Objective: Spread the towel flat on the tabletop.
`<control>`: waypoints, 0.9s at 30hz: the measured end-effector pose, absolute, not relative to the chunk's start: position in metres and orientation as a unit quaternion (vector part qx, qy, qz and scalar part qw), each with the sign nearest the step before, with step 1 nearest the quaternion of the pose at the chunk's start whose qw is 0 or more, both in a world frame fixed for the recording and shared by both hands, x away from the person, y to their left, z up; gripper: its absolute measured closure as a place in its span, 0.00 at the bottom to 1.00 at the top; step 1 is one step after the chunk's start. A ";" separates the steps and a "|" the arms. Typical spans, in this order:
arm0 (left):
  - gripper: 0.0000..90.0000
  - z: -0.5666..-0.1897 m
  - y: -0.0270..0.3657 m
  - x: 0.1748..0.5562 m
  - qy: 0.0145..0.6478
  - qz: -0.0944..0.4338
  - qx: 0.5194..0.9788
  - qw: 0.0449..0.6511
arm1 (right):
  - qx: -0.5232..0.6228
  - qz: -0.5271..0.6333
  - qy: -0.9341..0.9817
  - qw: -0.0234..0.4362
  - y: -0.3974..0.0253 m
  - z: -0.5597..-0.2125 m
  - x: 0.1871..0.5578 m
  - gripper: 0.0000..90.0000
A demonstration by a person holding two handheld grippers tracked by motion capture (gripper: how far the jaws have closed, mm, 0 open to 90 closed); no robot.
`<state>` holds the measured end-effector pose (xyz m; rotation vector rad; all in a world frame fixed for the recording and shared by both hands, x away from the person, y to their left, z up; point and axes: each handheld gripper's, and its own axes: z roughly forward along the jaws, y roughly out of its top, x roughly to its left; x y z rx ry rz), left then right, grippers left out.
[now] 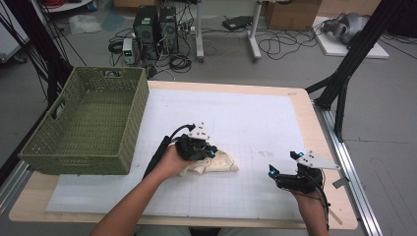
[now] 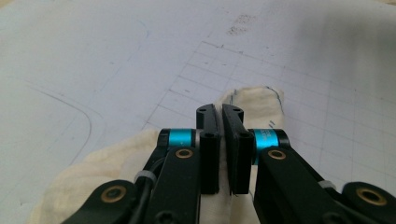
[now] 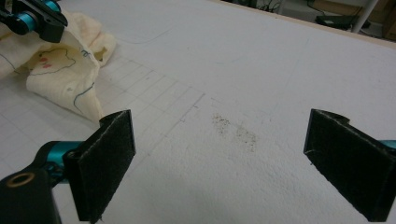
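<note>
While its jaws stand pressed together with a fold of the cream cloth point(image 2: 254, 100) seemingly pinched between them, the left gripper point(image 2: 219, 116) sits on top of the bundle, near the middle of the white gridded mat point(image 1: 236, 123). The right gripper point(image 3: 219, 163) hangs released, jaws wide apart over bare mat, well to the right of the cloth, with a faint dark smudge point(image 3: 236, 130) ahead of it. The cloth looks light, soft and limp, so it will likely sag and unfold when lifted; a bunched fold or a corner should give the surest hold, and the free corner pointing toward the right gripper seems a fair second grip. It is pale yellow, crumpled, with thin blue stitched outlines and small reddish marks. A green woven basket point(image 1: 88, 123) stands at the table's left edge
</note>
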<state>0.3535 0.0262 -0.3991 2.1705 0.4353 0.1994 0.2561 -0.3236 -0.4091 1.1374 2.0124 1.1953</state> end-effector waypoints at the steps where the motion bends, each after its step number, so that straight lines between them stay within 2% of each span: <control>1: 0.96 -0.399 0.026 0.353 0.176 0.079 0.874 0.445 | 0.422 0.443 0.745 0.265 -0.324 -0.409 0.256 0.09; 13: 0.97 -0.371 0.000 0.340 0.152 0.023 0.824 0.545 | 0.433 0.440 0.740 0.268 -0.328 -0.409 0.255 0.09; 17: 0.97 -0.357 -0.007 0.335 0.143 0.011 0.793 0.593 | 0.438 0.441 0.734 0.274 -0.333 -0.409 0.254 0.09; 20: 0.97 -0.350 0.000 0.340 0.166 0.030 0.775 0.609 | 0.441 0.440 0.732 0.274 -0.335 -0.409 0.254 0.09; 27: 0.96 -0.353 0.051 0.359 0.259 0.101 0.754 0.595 | 0.445 0.438 0.732 0.272 -0.336 -0.410 0.254 0.09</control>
